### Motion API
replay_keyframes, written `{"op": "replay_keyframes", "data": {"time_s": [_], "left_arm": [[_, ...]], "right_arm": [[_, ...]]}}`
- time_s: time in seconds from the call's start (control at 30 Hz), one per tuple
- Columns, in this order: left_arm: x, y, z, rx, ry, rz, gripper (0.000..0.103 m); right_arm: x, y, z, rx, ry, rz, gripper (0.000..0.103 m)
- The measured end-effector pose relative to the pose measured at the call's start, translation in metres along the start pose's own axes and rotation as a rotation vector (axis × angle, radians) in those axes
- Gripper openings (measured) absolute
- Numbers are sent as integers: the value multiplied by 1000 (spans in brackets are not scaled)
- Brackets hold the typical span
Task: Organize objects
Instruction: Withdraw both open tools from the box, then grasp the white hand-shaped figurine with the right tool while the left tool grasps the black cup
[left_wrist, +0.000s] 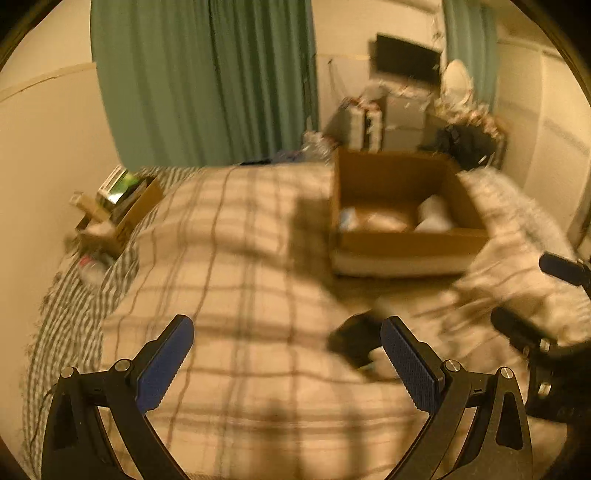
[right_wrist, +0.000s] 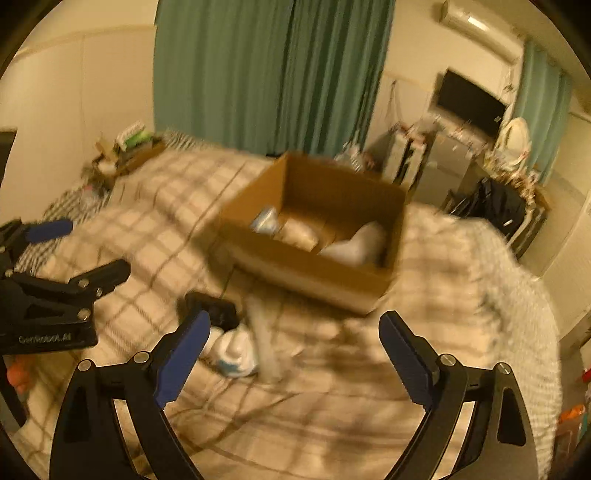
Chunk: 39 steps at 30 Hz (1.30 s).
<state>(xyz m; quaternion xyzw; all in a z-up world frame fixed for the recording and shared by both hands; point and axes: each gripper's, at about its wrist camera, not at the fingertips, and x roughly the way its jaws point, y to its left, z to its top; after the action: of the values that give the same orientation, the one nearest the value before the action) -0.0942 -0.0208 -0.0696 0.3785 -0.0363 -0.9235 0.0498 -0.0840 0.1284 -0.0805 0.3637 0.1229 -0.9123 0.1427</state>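
Left wrist view, blurred. Left gripper (left_wrist: 286, 354) hung above the plaid bedcover (left_wrist: 229, 258), tongs spread wide, nothing between them. A dark object (left_wrist: 354, 341) lay on the cover just beside the right-hand blue pad; its shape could not be made out. Cardboard box (left_wrist: 406, 242) sat open on the bed ahead and to the right, holding pale items (left_wrist: 434, 216) too smeared to identify. Broad bare stretch of cover ran between the tongs and the box's near wall. Bed's left edge dropped to a striped blanket (left_wrist: 74, 295), with a smaller carton of clutter (left_wrist: 118, 218) against the wall. Right gripper (left_wrist: 535, 295) entered at the right margin, its tongs apart.

Right wrist view, also blurred. Right gripper (right_wrist: 295, 350) was over the cover (right_wrist: 332, 406), tongs spread, empty. Near the left pad lay the dark object (right_wrist: 214, 310), a white and blue item (right_wrist: 236, 354) touching or just beside it, and a pale upright strip (right_wrist: 264, 343) next to that. The box (right_wrist: 314, 269) stood beyond them, near corner pointing toward the tongs. Open cover lay to the right of the box up to a grey fluffy throw (right_wrist: 517, 295) along the bed's right edge. Left gripper (right_wrist: 74, 254) showed at the left margin, fingers parted. Green curtain (right_wrist: 266, 74) closed off the far side.
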Motion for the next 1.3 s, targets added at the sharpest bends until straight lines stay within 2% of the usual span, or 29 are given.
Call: {"op": "replay_keyframes", "data": {"time_s": [0.1, 0.2, 0.47, 0.5, 0.53, 0.57, 0.7, 0.83, 1.0, 1.2, 1.3], "left_arm": [[22, 9, -12, -9, 44, 43, 103], [38, 17, -18, -50, 96, 7, 103], [51, 29, -26, -105, 139, -44, 103], [52, 29, -27, -108, 142, -55, 103], [53, 29, -28, -111, 146, -64, 103], [54, 30, -29, -116, 150, -67, 103], [52, 32, -30, -136, 151, -80, 103], [48, 27, -30, -126, 152, -74, 103], [45, 3, -28, -62, 168, -92, 103], [60, -40, -25, 57, 199, -107, 103], [75, -57, -20, 92, 220, -103, 103]], "right_arm": [[37, 17, -20, -22, 86, 57, 93], [70, 31, -31, -35, 178, 105, 93], [108, 45, -27, -43, 243, 153, 91], [109, 44, -27, -38, 252, 155, 82], [111, 43, -28, -30, 264, 160, 67], [112, 43, -30, -27, 269, 167, 62], [96, 40, -34, -9, 243, 143, 62], [63, 25, -30, 37, 175, 125, 62], [40, -7, -15, 57, 124, 32, 62], [35, -36, -6, 75, 91, -25, 62], [39, -43, -12, 100, 105, -21, 62]]}}
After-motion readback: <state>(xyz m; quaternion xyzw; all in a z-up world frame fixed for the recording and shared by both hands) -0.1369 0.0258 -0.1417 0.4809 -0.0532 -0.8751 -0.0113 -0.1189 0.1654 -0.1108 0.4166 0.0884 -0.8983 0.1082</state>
